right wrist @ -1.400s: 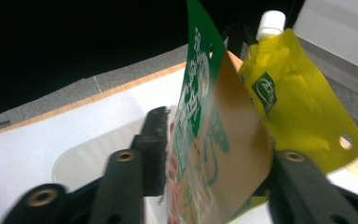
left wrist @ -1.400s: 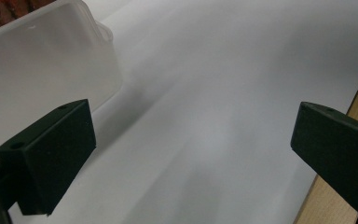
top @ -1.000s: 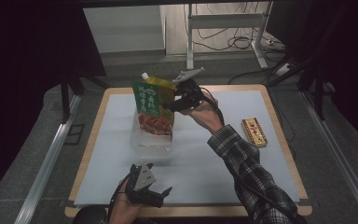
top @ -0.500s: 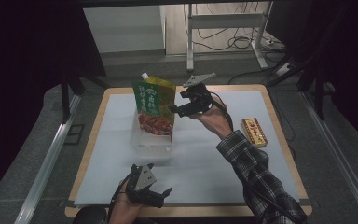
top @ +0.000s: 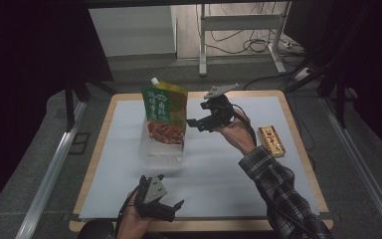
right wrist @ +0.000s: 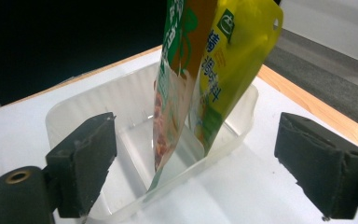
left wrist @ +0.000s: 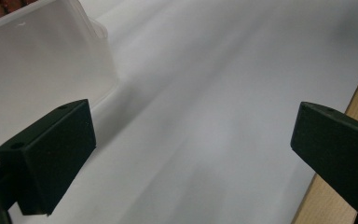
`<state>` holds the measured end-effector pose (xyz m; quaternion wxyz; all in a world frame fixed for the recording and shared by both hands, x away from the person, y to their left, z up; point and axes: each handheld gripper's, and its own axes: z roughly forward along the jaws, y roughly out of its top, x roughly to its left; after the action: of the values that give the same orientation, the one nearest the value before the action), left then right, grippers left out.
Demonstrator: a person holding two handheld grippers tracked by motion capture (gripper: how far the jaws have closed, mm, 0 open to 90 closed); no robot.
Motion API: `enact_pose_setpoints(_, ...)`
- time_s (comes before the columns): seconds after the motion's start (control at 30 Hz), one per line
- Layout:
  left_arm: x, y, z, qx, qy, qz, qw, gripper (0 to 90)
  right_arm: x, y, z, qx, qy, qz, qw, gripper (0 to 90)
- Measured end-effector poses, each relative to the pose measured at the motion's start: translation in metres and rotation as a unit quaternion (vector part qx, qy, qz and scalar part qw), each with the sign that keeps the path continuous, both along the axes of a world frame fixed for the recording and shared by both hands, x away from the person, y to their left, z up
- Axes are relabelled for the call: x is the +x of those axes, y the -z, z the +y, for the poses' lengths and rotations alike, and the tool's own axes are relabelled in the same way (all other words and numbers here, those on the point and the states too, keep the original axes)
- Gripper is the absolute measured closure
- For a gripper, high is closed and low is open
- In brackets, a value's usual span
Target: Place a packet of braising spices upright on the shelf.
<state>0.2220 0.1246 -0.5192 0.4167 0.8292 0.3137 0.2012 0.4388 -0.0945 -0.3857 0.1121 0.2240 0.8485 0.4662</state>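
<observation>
White table mat [top: 229,164] spread wide; on it the clear plastic tub [top: 163,149] sits at ten o'clock of centre, the green-and-yellow pouch [top: 165,114] standing upright inside. Right gripper [top: 199,124] just at three o'clock of the pouch, jaws just opened wide, nothing between them. Left gripper [top: 171,209] at six o'clock, jaws wide, empty.

We wear a plaid sleeve [top: 278,191] behind the right gripper [top: 202,123]. Both that and the left gripper [top: 171,209] are black, with blocky matte jaws showing small screw holes, grey three-cornered plates on top and black trailing cables.
</observation>
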Motion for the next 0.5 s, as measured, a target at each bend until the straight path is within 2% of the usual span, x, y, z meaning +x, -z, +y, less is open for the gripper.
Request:
enact_pose_setpoints(0.23,0.000,0.000,-0.001,0.001,0.000,0.004,1.0000,0.0,-0.006,0.005,-0.012,-0.008,0.006,0.008,0.9999,9.2)
enact_pose_setpoints(0.5,0.000,0.000,-0.001,0.009,-0.001,-0.001,1.0000,0.0,-0.011,0.013,-0.029,-0.016,0.018,0.008,0.9997,8.0)
